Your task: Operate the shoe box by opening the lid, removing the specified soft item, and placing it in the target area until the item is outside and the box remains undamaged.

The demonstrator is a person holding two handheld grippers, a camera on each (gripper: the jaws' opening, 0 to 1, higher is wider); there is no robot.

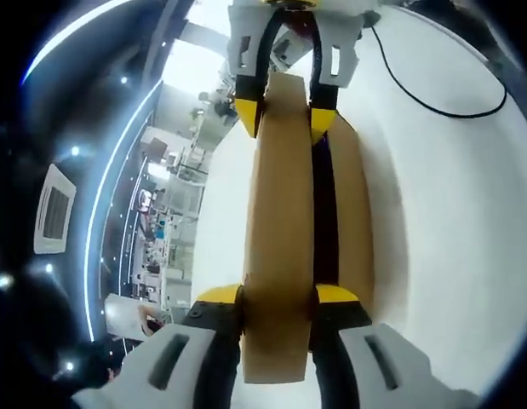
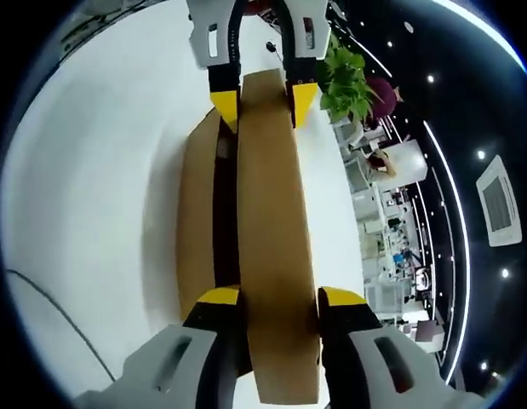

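In the left gripper view, the left gripper (image 1: 278,300) stands nearest, and its yellow-tipped jaws pinch one end of the brown cardboard lid (image 1: 280,213) between them. In the right gripper view, the right gripper (image 2: 280,302) does the same at the opposite end of the lid (image 2: 272,239), its jaws pressed against both faces of the board. So the lid is held at its two short ends and is raised from the shoe box (image 1: 352,204), which rests on the white tabletop (image 1: 450,221); a dark gap is open between the lid and the box wall (image 2: 197,213). I judge that the cardboard is light and rather stiff, but it can crease or tear at the hinge if one end is lifted more than the other, so the two ends are a good place to hold, with even force. The soft item should be inside the box, but the gap is too dark and narrow to make it out, and the target area is not clear to me. Farther away, a black cable (image 1: 433,94) lies on the tabletop, and a green plant (image 2: 348,85) stands beyond the far edge, before a blurred room.
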